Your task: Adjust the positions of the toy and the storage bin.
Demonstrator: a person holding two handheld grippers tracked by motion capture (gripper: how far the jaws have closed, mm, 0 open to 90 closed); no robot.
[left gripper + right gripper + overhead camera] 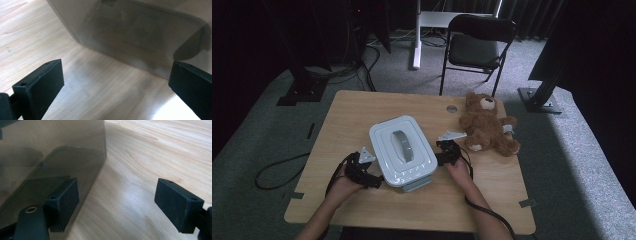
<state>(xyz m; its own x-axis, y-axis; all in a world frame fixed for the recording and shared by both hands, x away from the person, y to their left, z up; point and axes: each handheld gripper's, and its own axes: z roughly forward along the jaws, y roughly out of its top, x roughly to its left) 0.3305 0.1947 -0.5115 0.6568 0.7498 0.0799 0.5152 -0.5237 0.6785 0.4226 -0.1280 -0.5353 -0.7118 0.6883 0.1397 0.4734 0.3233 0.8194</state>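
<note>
Jaws of the left gripper (116,82) are seen spread wide apart in the left gripper view, with nothing between them but bare wood; the translucent wall of the storage box (140,37) stands just ahead of them, not touched by either jaw. Jaws of the right gripper (116,202) are likewise held wide apart in the right gripper view, with bare tabletop (155,152) between them; the box wall rises directly beside its left-hand jaw, though contact cannot be judged. From the high view, the left gripper (362,172) is placed at the box's left near corner and the right gripper (447,151) at its right side, each carried in a hand entering from below. The storage box (402,150), closed by a pale lid with a grey handle (402,144), is set slightly askew near the middle of the tabletop. A brown teddy bear (486,124) is laid on the tabletop to the right, near the right gripper and apart from the box. A black folding chair (479,45) is stood on the carpet beyond the far edge.
</note>
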